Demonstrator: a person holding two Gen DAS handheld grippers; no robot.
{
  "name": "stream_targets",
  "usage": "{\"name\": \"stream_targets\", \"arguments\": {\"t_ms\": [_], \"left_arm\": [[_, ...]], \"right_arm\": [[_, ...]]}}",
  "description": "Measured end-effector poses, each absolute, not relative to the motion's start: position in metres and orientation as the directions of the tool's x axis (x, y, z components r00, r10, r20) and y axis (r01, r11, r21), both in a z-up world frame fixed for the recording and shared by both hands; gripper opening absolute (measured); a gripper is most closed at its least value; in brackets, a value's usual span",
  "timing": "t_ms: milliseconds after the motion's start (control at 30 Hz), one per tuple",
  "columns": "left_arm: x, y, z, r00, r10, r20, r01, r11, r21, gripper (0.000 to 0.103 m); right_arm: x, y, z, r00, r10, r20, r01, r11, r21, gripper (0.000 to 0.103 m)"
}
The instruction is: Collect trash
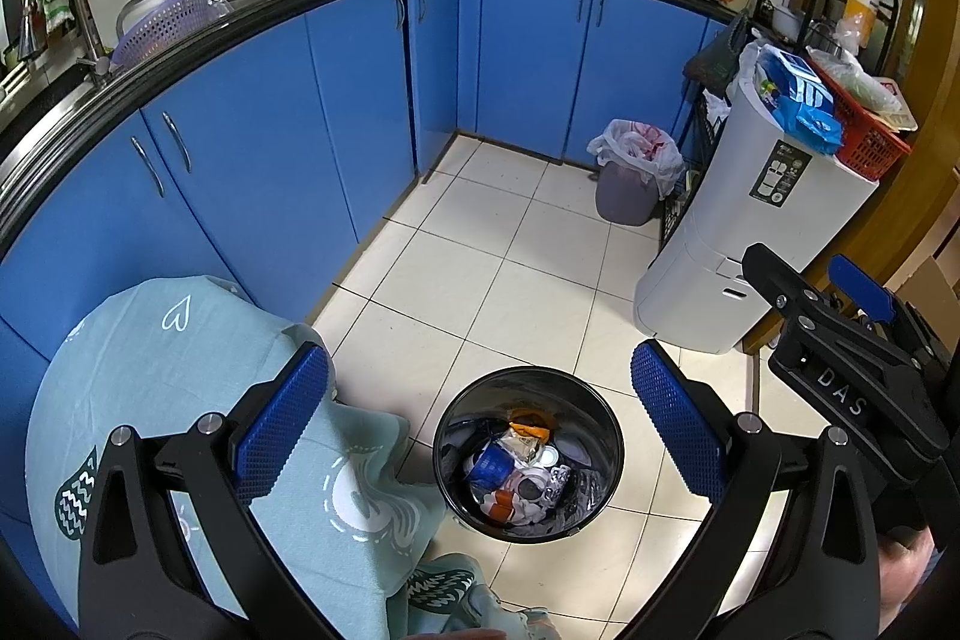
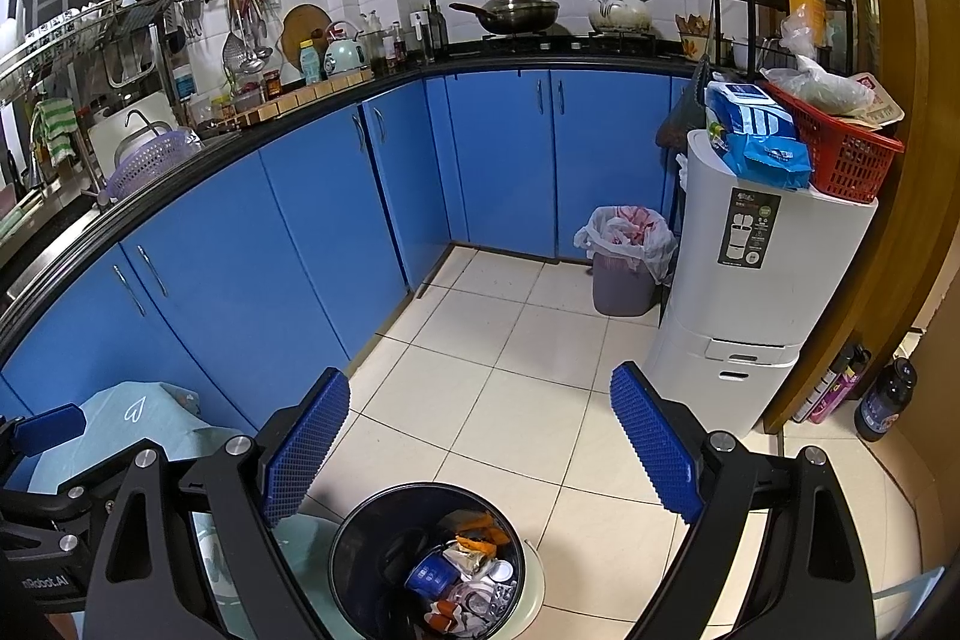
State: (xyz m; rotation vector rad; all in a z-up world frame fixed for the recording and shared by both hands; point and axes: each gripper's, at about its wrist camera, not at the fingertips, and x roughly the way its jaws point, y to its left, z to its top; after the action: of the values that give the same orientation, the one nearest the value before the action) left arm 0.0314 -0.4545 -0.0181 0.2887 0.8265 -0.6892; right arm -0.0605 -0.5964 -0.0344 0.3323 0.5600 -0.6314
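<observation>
Blue pads frame my view: both my left gripper (image 1: pixel 480 418) and right gripper (image 2: pixel 480 448) hang spread wide, holding nothing. Below them the bin (image 1: pixel 528 454) holds the trash (image 1: pixel 516 472), beside a teal cloth (image 1: pixel 180 370); farther off, blue cabinets (image 1: pixel 360 88).

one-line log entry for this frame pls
left gripper: open, empty | right gripper: open, empty | black bin: on floor below both, holds trash | teal cloth: left of bin
</observation>
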Motion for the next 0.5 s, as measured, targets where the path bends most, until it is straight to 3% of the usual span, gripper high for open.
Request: {"name": "stream_targets", "arguments": {"t_ms": [500], "left_arm": [[0.029,-0.442,-0.01,0.485,-0.455,-0.747,0.658,0.752,-0.031,0.1]], "right_arm": [[-0.06,-0.587,-0.025,0.675,-0.461,-0.576,0.622,0.775,0.109,0.087]]}}
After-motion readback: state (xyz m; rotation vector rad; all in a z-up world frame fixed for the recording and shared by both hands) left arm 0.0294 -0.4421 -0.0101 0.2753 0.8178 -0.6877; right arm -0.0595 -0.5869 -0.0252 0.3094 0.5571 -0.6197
